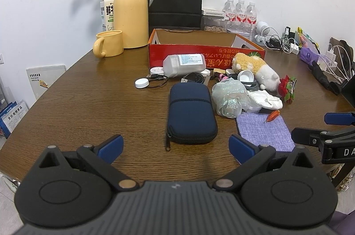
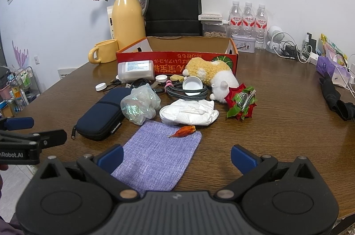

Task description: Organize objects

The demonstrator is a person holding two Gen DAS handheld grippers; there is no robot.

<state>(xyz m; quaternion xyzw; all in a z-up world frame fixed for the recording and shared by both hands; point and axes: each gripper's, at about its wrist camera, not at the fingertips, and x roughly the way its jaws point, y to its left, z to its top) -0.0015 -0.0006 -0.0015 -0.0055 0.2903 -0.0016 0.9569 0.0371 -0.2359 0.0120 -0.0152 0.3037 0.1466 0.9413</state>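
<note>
A pile of loose objects lies in front of an open red cardboard box (image 1: 206,53) (image 2: 177,57). A navy zip case (image 1: 192,116) (image 2: 101,115) lies just ahead of my left gripper (image 1: 176,149), which is open and empty. A purple woven pouch (image 1: 265,132) (image 2: 155,155) with a small orange dried petal (image 2: 184,131) on it lies under my right gripper (image 2: 176,157), open and empty. Behind are a crumpled plastic bag (image 2: 141,105), a white tissue wad (image 2: 190,112), a plush toy (image 2: 213,75), a red flower clip (image 2: 240,102), a white bottle (image 1: 184,64) and cables.
A yellow thermos (image 1: 131,11), yellow mug (image 1: 109,46), black paper bag (image 1: 176,0) and water bottles (image 2: 248,22) stand at the back of the wooden table (image 1: 88,106). Chargers, cables and a black umbrella (image 2: 335,99) lie at the right. The table edge is close beneath both grippers.
</note>
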